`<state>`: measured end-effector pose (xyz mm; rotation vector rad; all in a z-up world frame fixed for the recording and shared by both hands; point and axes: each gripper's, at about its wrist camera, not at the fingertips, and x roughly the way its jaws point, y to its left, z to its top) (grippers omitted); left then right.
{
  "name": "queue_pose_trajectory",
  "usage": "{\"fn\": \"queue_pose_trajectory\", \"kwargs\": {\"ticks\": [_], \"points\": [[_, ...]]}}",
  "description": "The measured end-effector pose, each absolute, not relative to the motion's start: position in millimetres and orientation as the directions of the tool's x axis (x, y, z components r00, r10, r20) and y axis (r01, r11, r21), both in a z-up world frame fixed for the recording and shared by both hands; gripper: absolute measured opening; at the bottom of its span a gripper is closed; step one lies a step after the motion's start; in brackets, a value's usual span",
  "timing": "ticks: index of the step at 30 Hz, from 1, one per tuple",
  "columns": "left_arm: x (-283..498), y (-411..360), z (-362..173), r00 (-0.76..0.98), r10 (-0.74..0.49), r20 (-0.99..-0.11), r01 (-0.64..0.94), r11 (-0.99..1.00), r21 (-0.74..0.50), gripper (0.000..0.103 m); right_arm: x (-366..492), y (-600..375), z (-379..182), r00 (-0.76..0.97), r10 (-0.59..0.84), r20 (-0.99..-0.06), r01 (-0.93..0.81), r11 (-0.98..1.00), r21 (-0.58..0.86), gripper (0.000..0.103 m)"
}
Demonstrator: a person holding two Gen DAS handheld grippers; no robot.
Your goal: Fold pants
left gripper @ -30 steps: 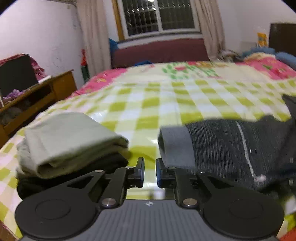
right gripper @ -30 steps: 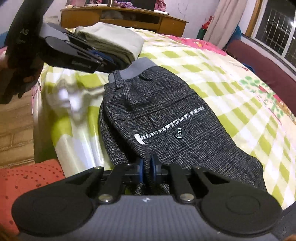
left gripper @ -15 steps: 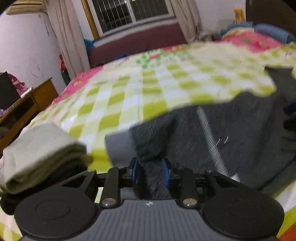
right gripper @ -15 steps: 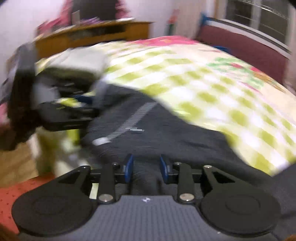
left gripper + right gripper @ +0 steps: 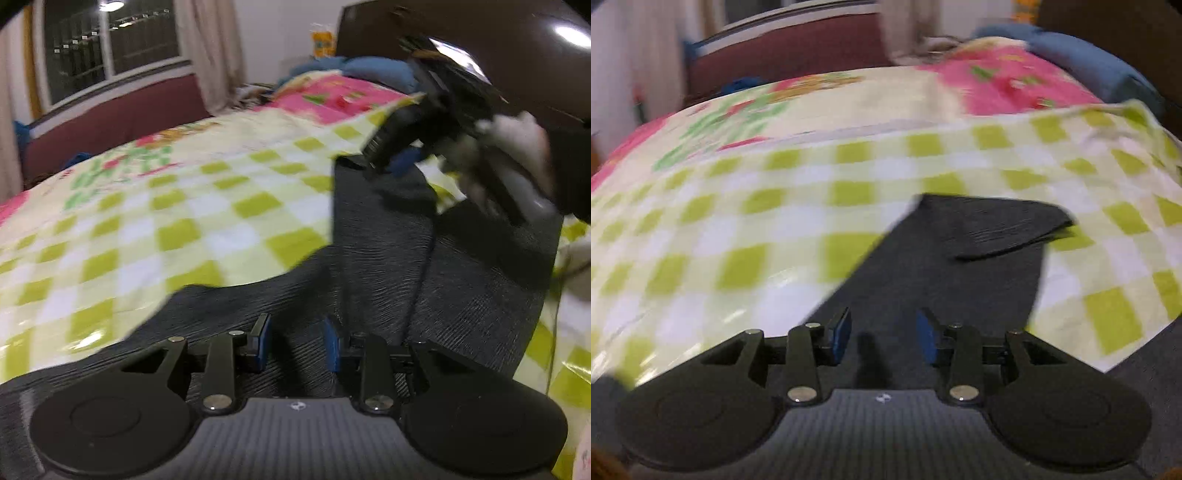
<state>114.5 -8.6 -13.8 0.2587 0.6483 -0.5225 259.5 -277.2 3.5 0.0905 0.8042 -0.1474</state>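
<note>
Dark grey pants [image 5: 424,280] lie spread on a bed [image 5: 155,221] covered in green-and-white check. The left gripper [image 5: 294,345] hovers low over the near part of the pants, its jaws parted and holding nothing. The right gripper [image 5: 884,332] hangs over a trouser leg, its jaws having just been opening, with only cloth lying beneath them. Both views are blurred.

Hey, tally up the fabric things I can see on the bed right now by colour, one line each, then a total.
Dark grey: 1, the dark grey woven pants
Green and white: 1, the green and white checked sheet
Pink: 1, the pink patterned quilt
Blue: 1, the blue bundled bedding
Total: 4
</note>
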Motion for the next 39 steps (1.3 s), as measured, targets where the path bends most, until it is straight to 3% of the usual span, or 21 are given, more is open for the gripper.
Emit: {"fn": "queue_pose_trajectory", "kwargs": {"ticks": [10,12,13,14,16,19,25,31,37,39], "points": [[125,-27,-29,0.639,-0.361,-0.679,0.540,0.840,0.062,0.045,318,-288,-34,0.700,-0.269,-0.661,0.073,0.949,-0.308,0.046],[129,-31,-28,0.640,-0.350,-0.684,0.537,0.841,0.072,0.044,326,-294,-35,0.690,-0.252,-0.679,0.062,0.955,-0.291,0.024],[130,-34,-27,0.639,-0.345,-0.687,0.534,0.842,0.074,0.044,329,-299,-35,0.678,-0.239,-0.696,0.060,0.961,-0.271,0.007],[132,-36,-27,0.636,-0.340,-0.693,0.532,0.843,0.075,0.042,331,-304,-32,0.673,-0.221,-0.706,0.061,0.968,-0.244,0.006],[136,-40,-25,0.617,-0.342,-0.709,0.536,0.842,0.060,0.023,325,-315,-19,0.682,-0.186,-0.708,0.063,0.978,-0.197,0.006],[138,-48,-18,0.597,-0.356,-0.719,0.549,0.834,0.043,0.018,302,-333,13,0.728,-0.174,-0.663,0.067,0.981,-0.183,0.006],[124,-71,8,0.596,-0.402,-0.695,0.601,0.797,0.054,0.016,231,-403,81,0.810,-0.196,-0.553,0.161,0.981,-0.112,0.006],[85,-106,23,0.526,-0.506,-0.684,0.721,0.692,0.041,0.016,131,-484,111,0.813,-0.323,-0.484,0.336,0.940,-0.064,0.006],[62,-135,10,0.455,-0.496,-0.740,0.790,0.608,0.079,0.017,73,-512,52,0.721,-0.383,-0.577,0.350,0.921,-0.173,0.009],[57,-140,8,0.449,-0.485,-0.751,0.799,0.594,0.094,0.017,61,-517,30,0.696,-0.360,-0.622,0.368,0.922,-0.121,0.011]]}}
